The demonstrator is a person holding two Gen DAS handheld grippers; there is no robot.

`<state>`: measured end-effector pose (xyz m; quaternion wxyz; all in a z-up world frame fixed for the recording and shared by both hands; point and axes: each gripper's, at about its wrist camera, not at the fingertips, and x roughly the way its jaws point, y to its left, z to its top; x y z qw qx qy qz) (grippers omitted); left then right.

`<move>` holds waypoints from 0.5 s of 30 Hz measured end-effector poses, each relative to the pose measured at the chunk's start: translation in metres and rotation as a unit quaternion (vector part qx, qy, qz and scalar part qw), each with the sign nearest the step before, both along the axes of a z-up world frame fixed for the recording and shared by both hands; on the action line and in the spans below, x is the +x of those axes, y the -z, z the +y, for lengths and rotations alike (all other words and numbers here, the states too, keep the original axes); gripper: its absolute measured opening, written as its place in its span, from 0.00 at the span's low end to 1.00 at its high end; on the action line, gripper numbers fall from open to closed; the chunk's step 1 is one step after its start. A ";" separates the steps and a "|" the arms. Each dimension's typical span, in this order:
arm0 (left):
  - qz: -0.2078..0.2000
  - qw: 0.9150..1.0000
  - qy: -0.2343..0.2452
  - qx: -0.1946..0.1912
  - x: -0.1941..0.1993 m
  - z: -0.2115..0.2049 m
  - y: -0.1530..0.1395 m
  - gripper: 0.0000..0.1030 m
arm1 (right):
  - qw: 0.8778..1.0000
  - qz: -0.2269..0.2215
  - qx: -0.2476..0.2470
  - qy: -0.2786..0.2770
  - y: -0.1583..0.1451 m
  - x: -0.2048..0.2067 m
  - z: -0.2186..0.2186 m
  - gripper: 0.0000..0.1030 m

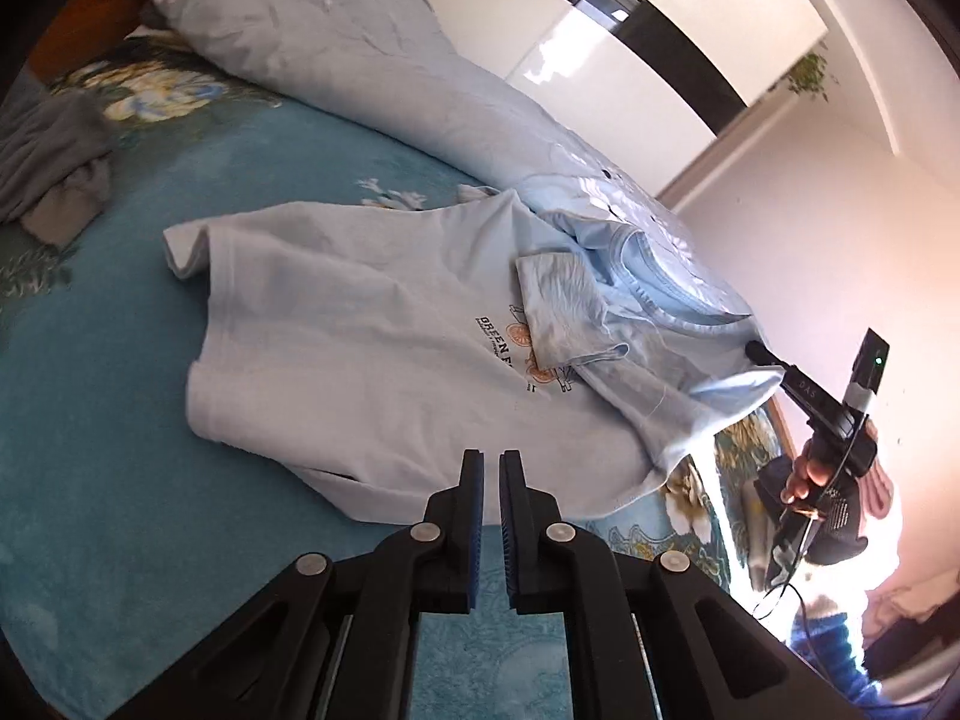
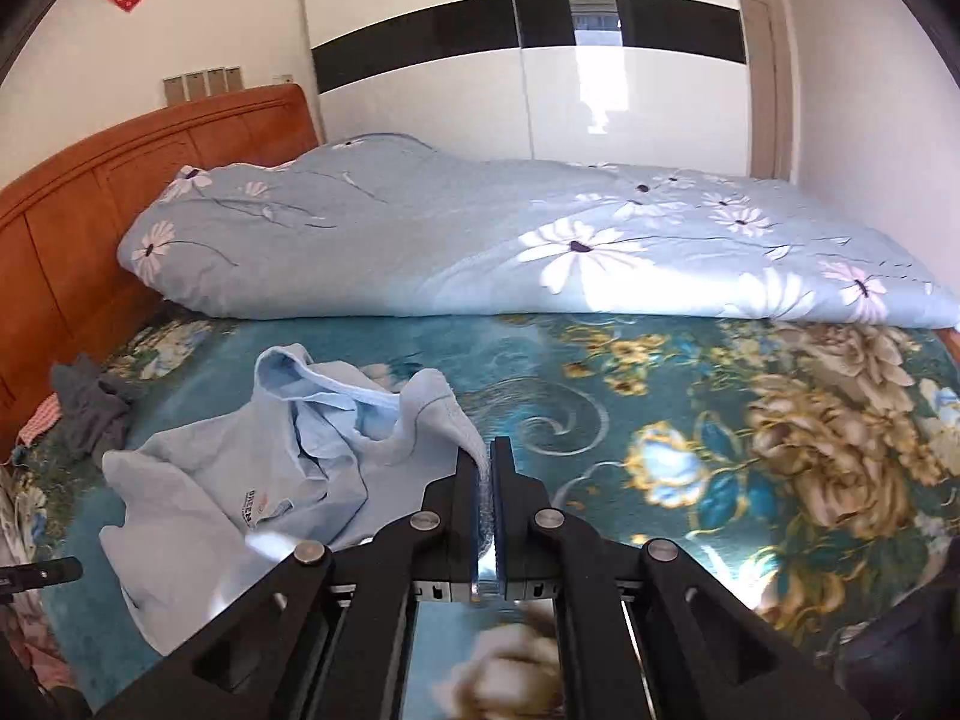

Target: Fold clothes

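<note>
A pale blue T-shirt (image 1: pixel 360 348) with a printed chest motif was spread on the teal flowered bedspread (image 1: pixel 150 480), partly crumpled, with one sleeve (image 1: pixel 558 312) turned back over the print. The right gripper (image 2: pixel 486 456) was seen closed on an edge of the shirt, the cloth pinched between its blue pads and lifted off the bed; in the left wrist view its dark fingers were met by the raised cloth beside the neckline. The left gripper (image 1: pixel 492 462) was held above the shirt's near edge, its jaws drawn almost together with nothing between them. A folded flowered quilt (image 2: pixel 480 240) lay behind, and grey clothing (image 2: pixel 96 408) near the wooden headboard (image 2: pixel 90 192).
</note>
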<state>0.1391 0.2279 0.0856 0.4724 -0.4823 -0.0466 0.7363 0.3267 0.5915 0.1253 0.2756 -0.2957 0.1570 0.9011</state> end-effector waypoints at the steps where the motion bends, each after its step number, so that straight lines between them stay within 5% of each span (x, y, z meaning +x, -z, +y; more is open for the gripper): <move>1: 0.017 1.000 0.008 -0.007 -0.001 0.010 -0.005 0.07 | 1.000 -0.006 -0.007 0.003 0.006 0.005 0.004 0.03; 8: 0.055 0.995 0.050 -0.065 -0.053 0.104 -0.014 0.09 | 0.997 -0.023 -0.070 0.010 0.064 0.018 0.008 0.03; 10: 0.065 0.994 0.048 -0.079 -0.076 0.126 -0.008 0.15 | 0.995 -0.019 -0.099 0.019 0.081 0.024 0.008 0.04; 12: 0.075 0.992 0.039 -0.098 -0.099 0.146 0.003 0.40 | 0.992 -0.014 -0.125 0.023 0.094 0.029 0.009 0.04; 15: 0.064 0.991 0.048 -0.111 -0.129 0.171 0.023 0.48 | 0.989 -0.017 -0.144 0.025 0.107 0.032 0.008 0.04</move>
